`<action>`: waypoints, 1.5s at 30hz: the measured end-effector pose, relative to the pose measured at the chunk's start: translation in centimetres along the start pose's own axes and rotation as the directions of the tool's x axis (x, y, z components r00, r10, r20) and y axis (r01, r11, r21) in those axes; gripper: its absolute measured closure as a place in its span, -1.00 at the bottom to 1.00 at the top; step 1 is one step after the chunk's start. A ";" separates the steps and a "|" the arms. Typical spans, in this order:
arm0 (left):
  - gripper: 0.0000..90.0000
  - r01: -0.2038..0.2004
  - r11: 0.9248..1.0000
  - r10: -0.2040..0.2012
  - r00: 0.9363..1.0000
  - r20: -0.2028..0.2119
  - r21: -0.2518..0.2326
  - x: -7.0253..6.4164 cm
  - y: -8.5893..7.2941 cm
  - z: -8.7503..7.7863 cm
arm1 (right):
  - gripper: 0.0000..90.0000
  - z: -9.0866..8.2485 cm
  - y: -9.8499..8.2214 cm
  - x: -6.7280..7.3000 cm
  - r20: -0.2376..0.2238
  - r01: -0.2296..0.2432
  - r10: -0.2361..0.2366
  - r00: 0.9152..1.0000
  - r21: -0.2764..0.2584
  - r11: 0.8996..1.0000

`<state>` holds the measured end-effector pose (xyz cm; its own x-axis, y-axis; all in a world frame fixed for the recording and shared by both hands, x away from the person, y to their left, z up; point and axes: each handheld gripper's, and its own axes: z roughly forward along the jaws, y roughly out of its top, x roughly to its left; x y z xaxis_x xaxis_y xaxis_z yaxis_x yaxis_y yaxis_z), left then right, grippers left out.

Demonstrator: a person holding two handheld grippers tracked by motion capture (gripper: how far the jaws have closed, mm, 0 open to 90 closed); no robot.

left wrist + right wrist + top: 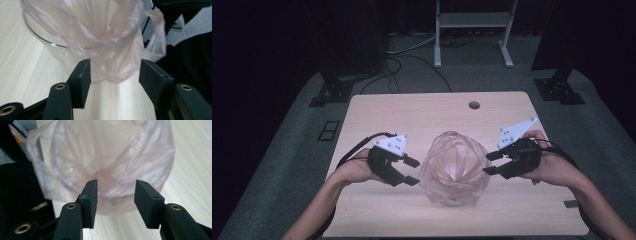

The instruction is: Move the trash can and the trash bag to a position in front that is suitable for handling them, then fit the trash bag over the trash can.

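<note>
Left claw [113, 75] gapes before a blurred bag [100, 37] veiling the glass [50, 45]

A dark lab: black curtains, floor cables [412, 52], bare wooden table [422, 110].

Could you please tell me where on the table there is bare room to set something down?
The far half of the table, from the cable hole back toward the bag-lined container, is bare, as is the near edge strip. The middle is crowded: left hand-held gripper and right hand-held gripper flank the container.
</note>
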<state>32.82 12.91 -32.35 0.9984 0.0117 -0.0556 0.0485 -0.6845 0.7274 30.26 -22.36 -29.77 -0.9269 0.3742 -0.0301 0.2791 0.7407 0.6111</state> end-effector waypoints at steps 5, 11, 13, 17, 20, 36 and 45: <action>-0.11 -0.003 1.000 0.003 1.000 -0.017 0.004 1.4 1.1 -0.1 | 0.13 0.6 1.0 -0.4 0.014 0.001 -0.001 1.000 0.007 1.000; -0.17 0.028 1.000 -0.028 0.999 -0.029 -0.004 3.3 2.5 0.4 | 0.10 1.7 1.7 -0.9 0.017 0.000 0.000 1.000 0.031 1.000; -0.17 0.033 0.999 -0.033 0.999 -0.033 0.000 3.8 2.9 0.5 | 0.10 1.9 1.7 -1.2 0.013 -0.004 0.003 1.000 0.033 0.999; -0.18 0.046 0.999 -0.046 0.998 -0.045 0.012 4.7 3.3 0.6 | 0.09 2.0 1.7 -1.4 0.013 -0.009 0.009 1.000 0.031 0.999; -0.19 0.066 0.998 -0.066 0.996 -0.061 0.008 5.3 3.5 0.7 | 0.10 2.1 1.7 -1.6 0.018 -0.010 0.010 1.000 0.026 1.000; 0.30 0.098 0.995 -0.096 0.990 -0.099 0.006 6.7 4.5 2.2 | 0.10 2.9 1.9 -1.8 0.053 0.001 -0.003 0.999 0.040 0.999; 0.94 0.145 0.989 -0.146 0.978 -0.150 -0.018 7.3 3.8 1.8 | 0.80 2.5 2.1 -2.9 0.121 -0.024 0.017 0.992 0.053 0.998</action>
<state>40.25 9.08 -31.26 0.9736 0.2210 -0.0576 0.1932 -0.6625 0.7237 34.20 -20.45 -30.39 -0.8846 0.4518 -0.1152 0.3142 0.7602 0.5687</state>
